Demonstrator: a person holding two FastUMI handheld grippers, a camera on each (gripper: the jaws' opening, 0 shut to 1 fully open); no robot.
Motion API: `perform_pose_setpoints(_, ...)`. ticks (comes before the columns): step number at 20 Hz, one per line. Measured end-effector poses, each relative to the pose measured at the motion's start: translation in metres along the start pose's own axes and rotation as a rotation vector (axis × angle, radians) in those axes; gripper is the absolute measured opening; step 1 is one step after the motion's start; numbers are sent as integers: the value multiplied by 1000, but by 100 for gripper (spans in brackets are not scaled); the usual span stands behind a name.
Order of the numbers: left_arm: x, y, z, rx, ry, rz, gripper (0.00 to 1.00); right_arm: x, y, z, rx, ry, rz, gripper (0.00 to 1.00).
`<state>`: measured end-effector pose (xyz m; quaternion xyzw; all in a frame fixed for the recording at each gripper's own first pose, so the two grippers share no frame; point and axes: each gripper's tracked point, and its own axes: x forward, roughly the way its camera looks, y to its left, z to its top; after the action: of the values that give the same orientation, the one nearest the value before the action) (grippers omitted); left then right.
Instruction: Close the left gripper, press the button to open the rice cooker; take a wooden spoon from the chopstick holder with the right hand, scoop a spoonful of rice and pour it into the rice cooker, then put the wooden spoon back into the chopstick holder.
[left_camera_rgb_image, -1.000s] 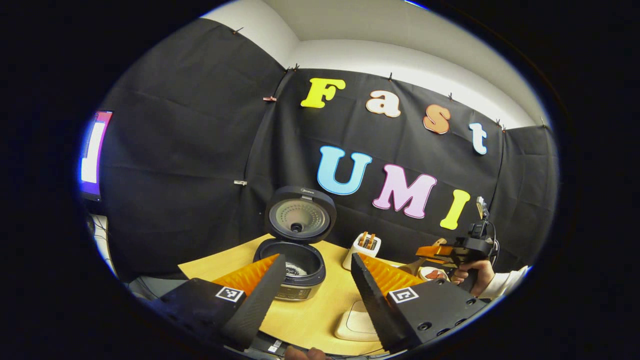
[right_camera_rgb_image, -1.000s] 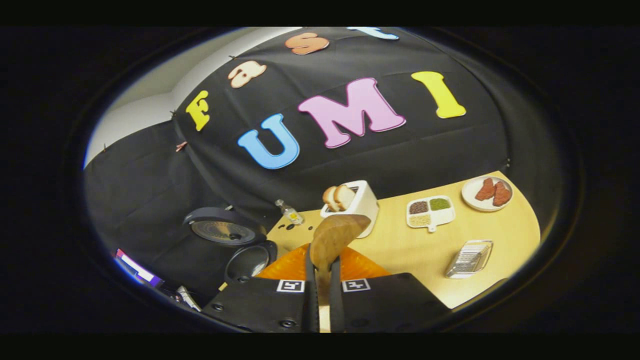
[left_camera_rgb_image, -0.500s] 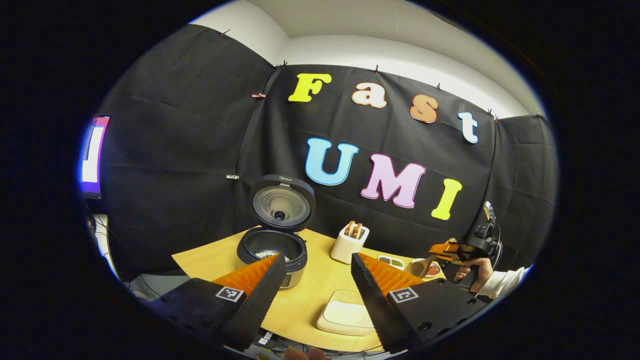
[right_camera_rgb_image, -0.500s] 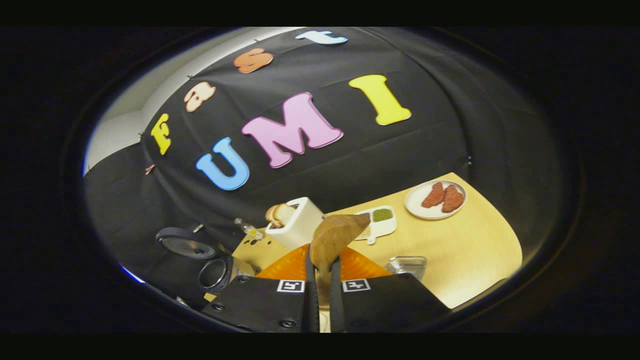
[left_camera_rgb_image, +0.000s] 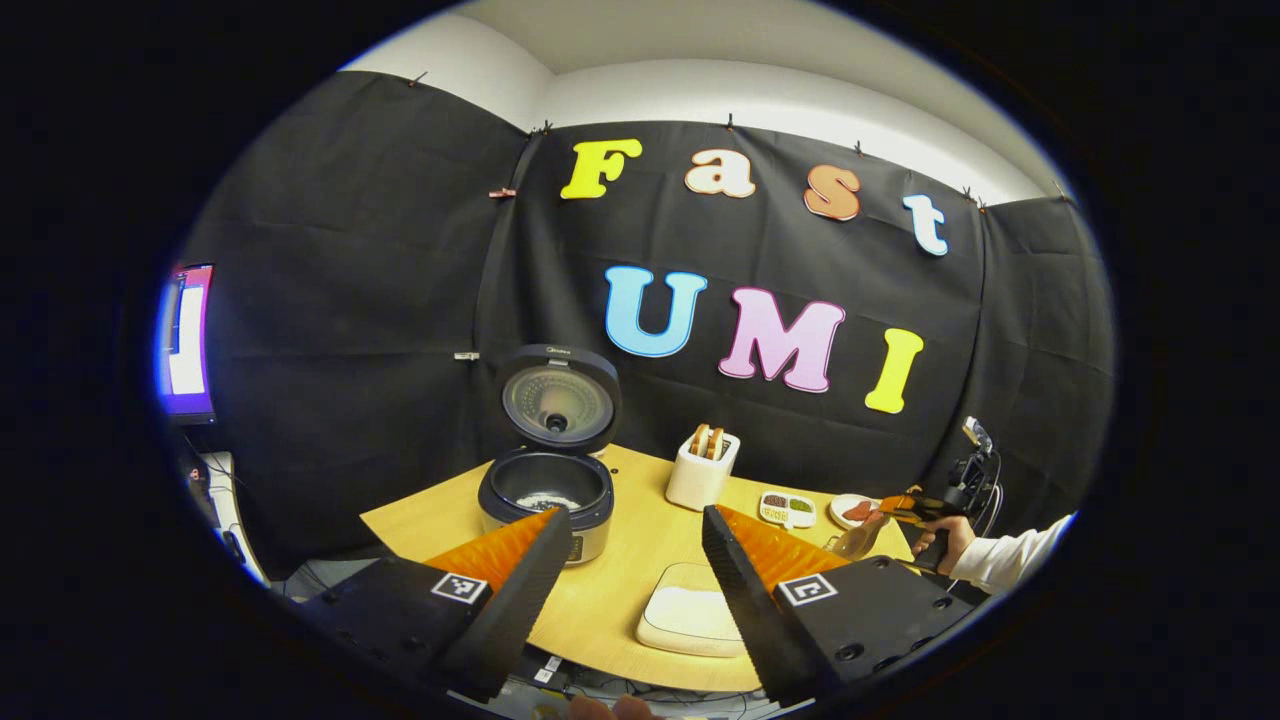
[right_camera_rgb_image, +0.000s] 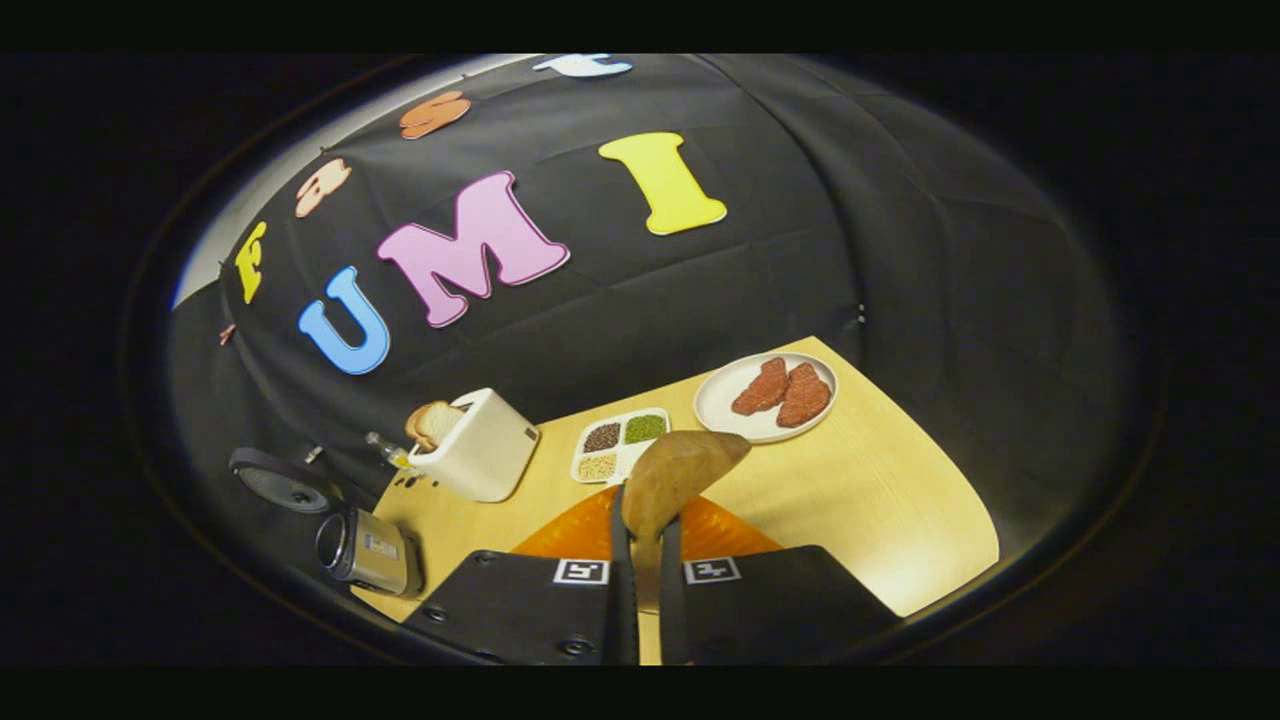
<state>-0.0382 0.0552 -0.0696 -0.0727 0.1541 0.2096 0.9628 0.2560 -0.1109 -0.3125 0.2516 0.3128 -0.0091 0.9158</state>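
One wooden spoon (right_camera_rgb_image: 672, 472) is clamped by its handle between the two fingers of the right gripper (right_camera_rgb_image: 640, 560), bowl end up over the tabletop (right_camera_rgb_image: 880, 500). One rice cooker (left_camera_rgb_image: 546, 492) stands w/ lid up near the tabletop's left edge, white grains inside. Left gripper (left_camera_rgb_image: 625, 560) has its fingers wide apart, holding nothing. Behind: 1 toaster (right_camera_rgb_image: 480, 452) w/ 2 bread slices, 1 tray (right_camera_rgb_image: 620, 443) w/ 4 sections, 1 plate (right_camera_rgb_image: 762, 398) w/ 2 red pieces.
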Motion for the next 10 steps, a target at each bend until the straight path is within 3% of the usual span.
perform_pose_setpoints(7, -21, 8, -9, -14, 3, 43, 90, 23, 22, -20, -172, 31, -7, 13)
perform_pose_setpoints(8, -21, 6, -6, -13, -5, 36, 90, 25, 20, -20, -170, 31, -11, 17)
perform_pose_setpoints(9, -19, 1, -5, -11, -11, 23, 90, 25, 17, -20, -150, 32, -20, 8)
perform_pose_setpoints(10, -15, -5, -6, -8, -7, 5, 90, 25, 13, -19, -125, 28, -29, 8)
